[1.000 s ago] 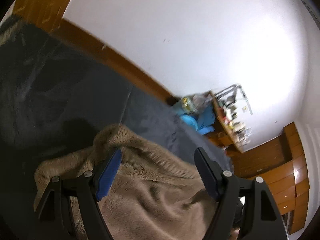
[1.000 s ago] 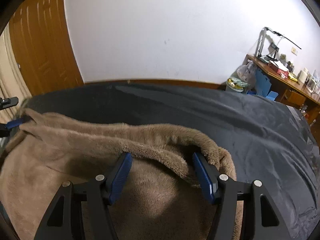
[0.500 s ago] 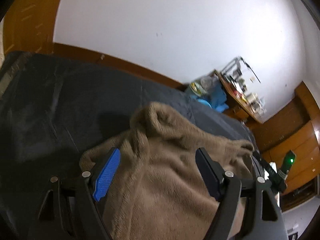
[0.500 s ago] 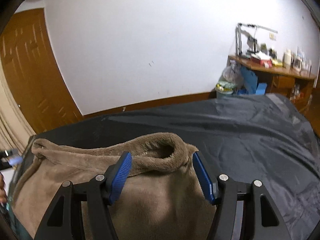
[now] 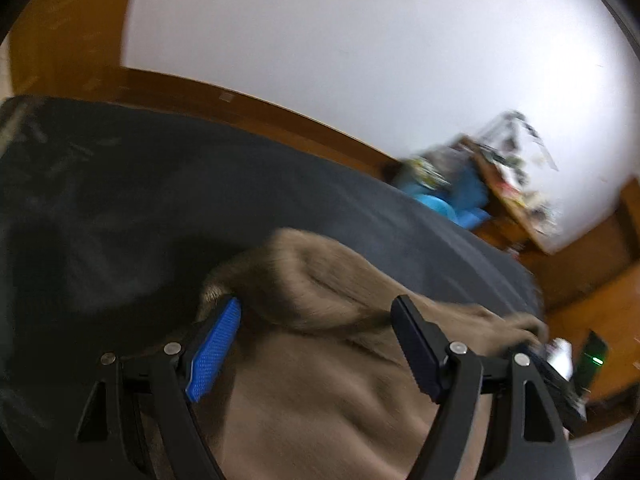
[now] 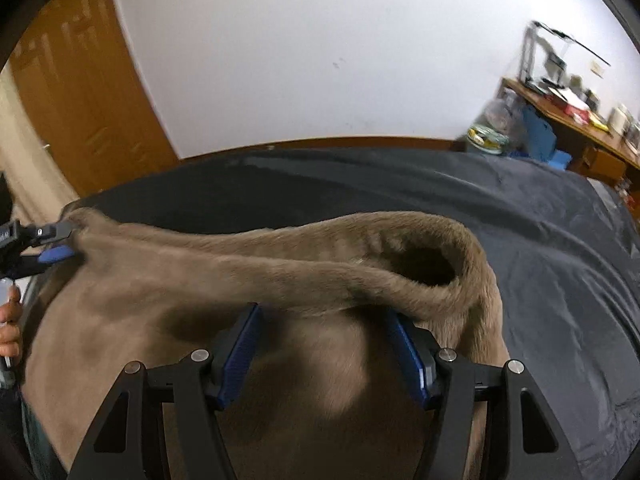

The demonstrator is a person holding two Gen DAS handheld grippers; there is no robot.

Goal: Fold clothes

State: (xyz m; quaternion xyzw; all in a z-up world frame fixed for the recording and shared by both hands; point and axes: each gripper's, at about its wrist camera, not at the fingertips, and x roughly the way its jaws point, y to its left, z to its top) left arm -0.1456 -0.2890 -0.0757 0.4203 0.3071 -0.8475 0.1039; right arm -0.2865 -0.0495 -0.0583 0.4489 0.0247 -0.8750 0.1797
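Fingers (image 6: 404, 350) of the right gripper (image 6: 326, 350) clamped on one end of the brown fleece garment (image 6: 240, 280), the left gripper (image 5: 316, 344) bunching the other — long edge stretched between both over the dark bedcover (image 6: 560, 240), ready for lowering away.

A brown, fuzzy garment (image 6: 224, 280) lies bunched on the near part of the dark bedspread, its rolled far edge raised with an opening at right.
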